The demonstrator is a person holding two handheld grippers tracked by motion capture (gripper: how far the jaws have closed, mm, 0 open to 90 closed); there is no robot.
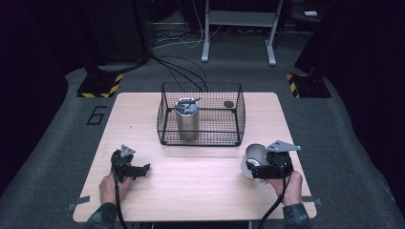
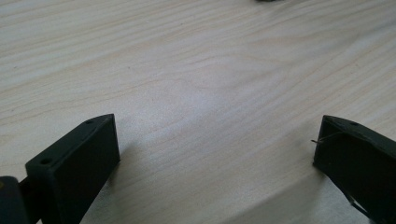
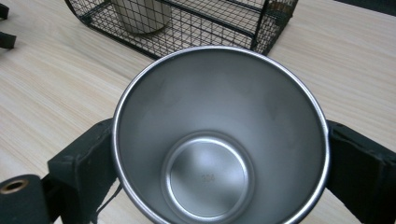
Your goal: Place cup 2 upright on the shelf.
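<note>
High view: we clamp the steel cup [image 1: 254, 157] in our right gripper [image 1: 260, 168], near the wire basket's [image 1: 200, 138] front right corner; our left gripper [image 1: 138, 169], jaws apart and holding nothing, sits well left of it.

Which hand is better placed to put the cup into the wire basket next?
Right, I'd judge. The right gripper already clamps the shiny steel cup, just in front of the black wire basket where a lidded steel tumbler stands. The left gripper sits open on the pale wooden table, holding nothing.

Light wooden table [image 1: 191, 191] — a black wire basket [image 1: 201, 114] stands near its far edge.
</note>
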